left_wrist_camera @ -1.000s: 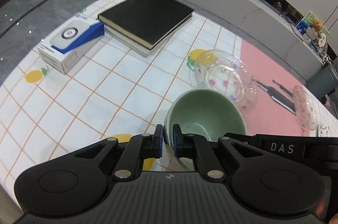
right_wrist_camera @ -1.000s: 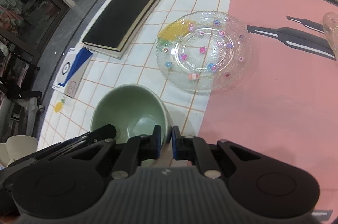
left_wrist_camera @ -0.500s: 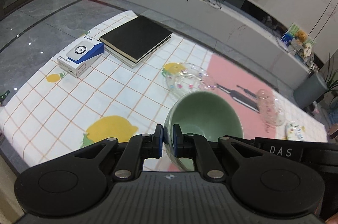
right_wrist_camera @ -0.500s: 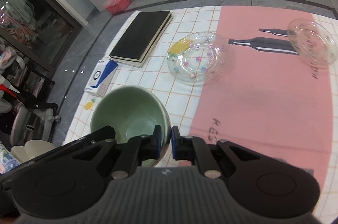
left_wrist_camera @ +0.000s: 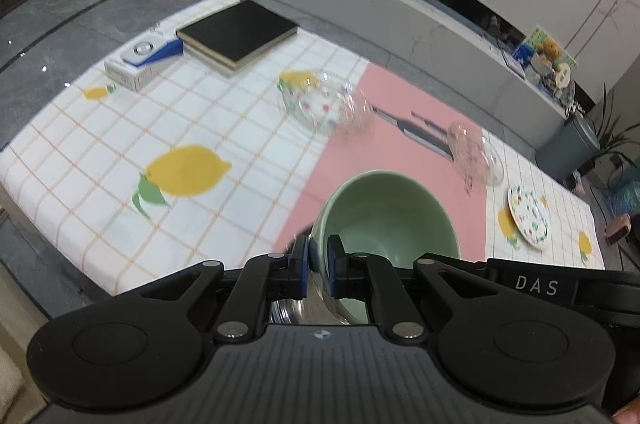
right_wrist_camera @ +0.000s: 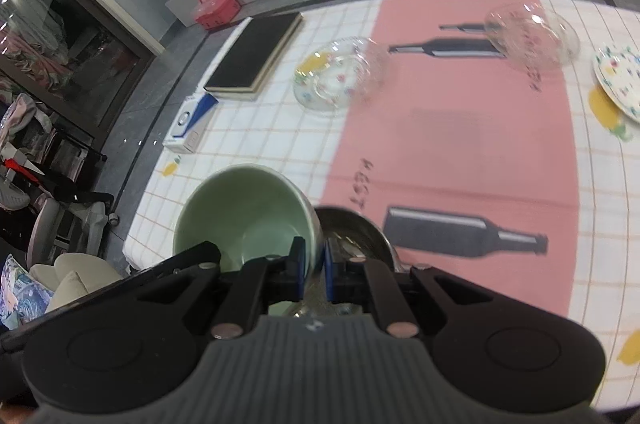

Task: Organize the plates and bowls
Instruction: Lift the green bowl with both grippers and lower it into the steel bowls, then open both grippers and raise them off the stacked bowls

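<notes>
Currently, green bowl (left_wrist_camera: 384, 220) pinched by opposite rims in left gripper (left_wrist_camera: 317, 266) and right gripper (right_wrist_camera: 313, 266); uneven pull risks slippage onto steel bowl (right_wrist_camera: 352, 232) at table's near edge.

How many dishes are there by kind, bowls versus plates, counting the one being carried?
Bowls: 3: green bowl, metal bowl, clear glass bowl
Plates: 2: clear glass plate, white speckled plate
Total: 5
</notes>
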A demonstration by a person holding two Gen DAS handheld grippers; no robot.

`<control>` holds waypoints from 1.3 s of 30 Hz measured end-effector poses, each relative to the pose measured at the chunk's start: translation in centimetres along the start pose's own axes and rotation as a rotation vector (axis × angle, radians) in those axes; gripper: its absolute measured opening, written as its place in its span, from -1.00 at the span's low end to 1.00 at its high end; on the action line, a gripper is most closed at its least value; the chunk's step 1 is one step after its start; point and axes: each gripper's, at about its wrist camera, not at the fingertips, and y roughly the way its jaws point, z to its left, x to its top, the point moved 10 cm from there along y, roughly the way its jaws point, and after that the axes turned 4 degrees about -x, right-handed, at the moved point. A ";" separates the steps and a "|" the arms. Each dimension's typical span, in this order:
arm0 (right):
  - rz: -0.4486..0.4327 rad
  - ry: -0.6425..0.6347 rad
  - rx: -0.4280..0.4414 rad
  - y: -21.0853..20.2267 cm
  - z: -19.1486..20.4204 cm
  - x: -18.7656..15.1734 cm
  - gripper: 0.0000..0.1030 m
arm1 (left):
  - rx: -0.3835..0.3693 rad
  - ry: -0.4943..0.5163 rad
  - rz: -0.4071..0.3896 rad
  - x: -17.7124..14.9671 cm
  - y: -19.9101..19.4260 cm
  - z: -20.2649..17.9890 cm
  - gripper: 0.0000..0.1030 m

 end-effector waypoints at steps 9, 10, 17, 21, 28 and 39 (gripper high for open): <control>0.081 0.035 -0.011 2.3 -2.5 -2.8 -0.86 | 0.009 0.007 0.098 -2.8 2.5 0.6 -0.81; 0.091 0.046 -0.008 2.7 -2.7 -2.9 -0.86 | 0.012 0.010 0.102 -2.9 2.7 0.6 -0.81; 0.115 0.053 -0.010 4.0 -3.2 -2.9 -0.86 | 0.041 0.059 0.127 -2.9 3.9 0.6 -0.81; 0.128 0.049 -0.017 4.6 -3.1 -2.9 -0.86 | 0.067 0.089 0.138 -2.9 4.2 0.6 -0.81; 0.136 0.026 -0.040 5.3 -2.8 -2.7 -0.87 | 0.085 0.121 0.166 -3.1 4.7 0.8 -0.81; 0.140 0.009 -0.057 5.4 -2.9 -2.3 -0.78 | 0.096 0.140 0.202 -3.3 5.3 0.7 -0.78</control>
